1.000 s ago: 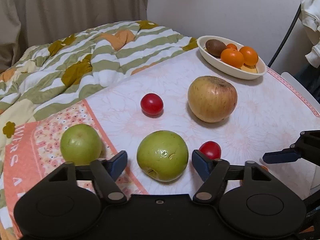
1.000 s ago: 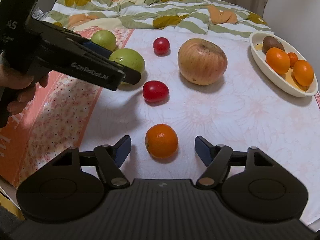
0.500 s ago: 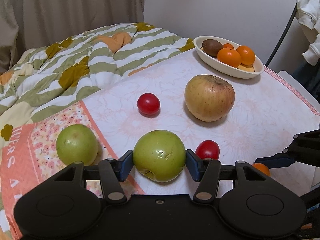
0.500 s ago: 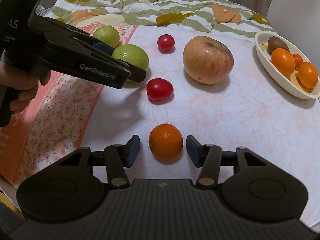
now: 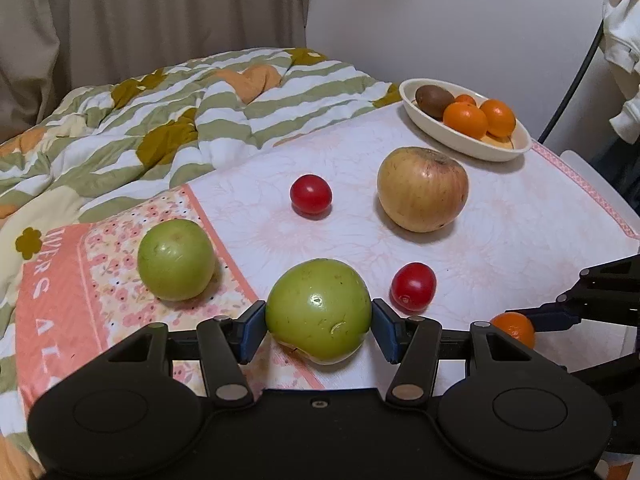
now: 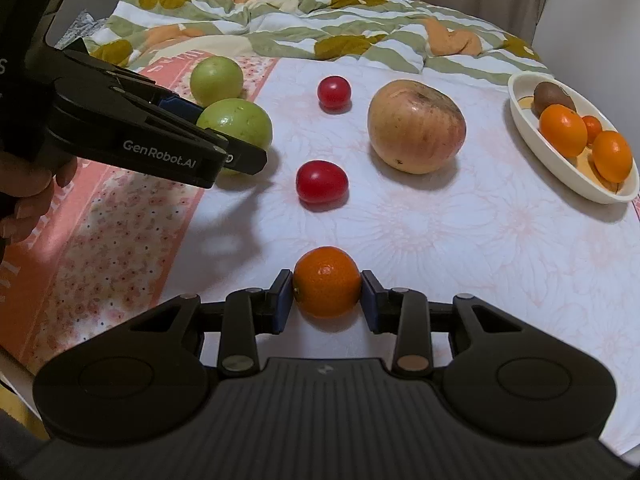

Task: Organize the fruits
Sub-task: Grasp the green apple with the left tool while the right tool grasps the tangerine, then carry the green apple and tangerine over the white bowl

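My left gripper [image 5: 319, 330] is shut on a green apple [image 5: 319, 310] at the near edge of the table; it also shows in the right wrist view [image 6: 236, 122]. My right gripper [image 6: 326, 300] is shut on a small orange [image 6: 327, 281], seen partly in the left wrist view [image 5: 516, 326]. A second green apple [image 5: 176, 259], two red tomatoes [image 5: 311, 195] [image 5: 413, 287] and a large yellow-red apple [image 5: 422, 189] lie on the cloth. A white oval dish [image 5: 500, 151] at the far right holds a kiwi and oranges.
A striped quilt [image 5: 200, 112] lies bunched along the far left side of the table. The table edge runs close on the right [image 5: 600, 188]. A white garment [image 5: 624, 52] hangs at the far right.
Both grippers have closed: the left onto the green apple, the right onto the orange. Both have risen slightly.
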`<state>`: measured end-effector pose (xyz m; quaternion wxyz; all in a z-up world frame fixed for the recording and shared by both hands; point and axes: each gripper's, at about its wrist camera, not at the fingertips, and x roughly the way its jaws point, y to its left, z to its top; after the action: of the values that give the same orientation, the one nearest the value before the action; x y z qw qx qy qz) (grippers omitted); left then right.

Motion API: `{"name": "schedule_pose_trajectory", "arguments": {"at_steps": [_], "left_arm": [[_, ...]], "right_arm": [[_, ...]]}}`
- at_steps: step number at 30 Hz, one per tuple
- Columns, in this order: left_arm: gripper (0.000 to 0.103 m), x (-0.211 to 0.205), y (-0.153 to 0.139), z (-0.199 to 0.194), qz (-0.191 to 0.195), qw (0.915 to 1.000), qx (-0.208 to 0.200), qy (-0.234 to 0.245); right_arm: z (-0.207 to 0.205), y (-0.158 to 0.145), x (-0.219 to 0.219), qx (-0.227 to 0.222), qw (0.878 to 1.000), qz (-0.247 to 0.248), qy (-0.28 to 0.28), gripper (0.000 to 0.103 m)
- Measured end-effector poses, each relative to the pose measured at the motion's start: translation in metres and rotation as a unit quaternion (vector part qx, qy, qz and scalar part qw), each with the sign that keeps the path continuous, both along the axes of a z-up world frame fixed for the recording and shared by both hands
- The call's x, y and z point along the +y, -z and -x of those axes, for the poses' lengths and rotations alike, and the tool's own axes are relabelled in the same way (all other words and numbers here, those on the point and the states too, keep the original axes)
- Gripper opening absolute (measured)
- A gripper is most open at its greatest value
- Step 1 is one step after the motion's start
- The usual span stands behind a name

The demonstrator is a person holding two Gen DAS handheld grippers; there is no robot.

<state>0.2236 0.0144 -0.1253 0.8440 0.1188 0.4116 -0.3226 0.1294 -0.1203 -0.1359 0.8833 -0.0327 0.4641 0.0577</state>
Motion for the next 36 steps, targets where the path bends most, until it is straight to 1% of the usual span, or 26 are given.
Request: {"name": "schedule_pose_trajectory", "arguments": {"at_steps": [7,11,18,27,30,36], "left_arm": [[0.06,0.006,-0.016,0.017,0.012,0.9998,-0.011,-0.013],[0.06,0.008,-0.036,0.032,0.027,0.9991,-0.022,-0.023],[0.06,0.0,-0.067,0.06,0.054,0.9971,-0.042,-0.034],[0.06,-0.041,-0.099,0.095,0.067,0.9943,-0.066,-0.052],[0.06,-0.062,-0.107,0.103,0.067,0.9927,-0.076,-0.067],[0.06,-0.109,-0.115,0.108,0.071,0.9898,-0.078,-0.097]], "right_arm": [[0.009,-0.013,0.0,-0.015,1.0,-0.006,-0.001,0.051],[0.017,-0.026,-0.005,-0.029,1.0,0.002,0.003,0.051],[0.035,-0.055,-0.027,-0.053,0.998,-0.002,0.02,0.051],[0.055,-0.085,-0.088,-0.076,0.996,-0.012,0.042,0.051],[0.057,-0.091,-0.112,-0.08,0.996,-0.012,0.034,0.051],[0.056,-0.102,-0.165,-0.086,0.996,-0.009,0.006,0.051]]}}
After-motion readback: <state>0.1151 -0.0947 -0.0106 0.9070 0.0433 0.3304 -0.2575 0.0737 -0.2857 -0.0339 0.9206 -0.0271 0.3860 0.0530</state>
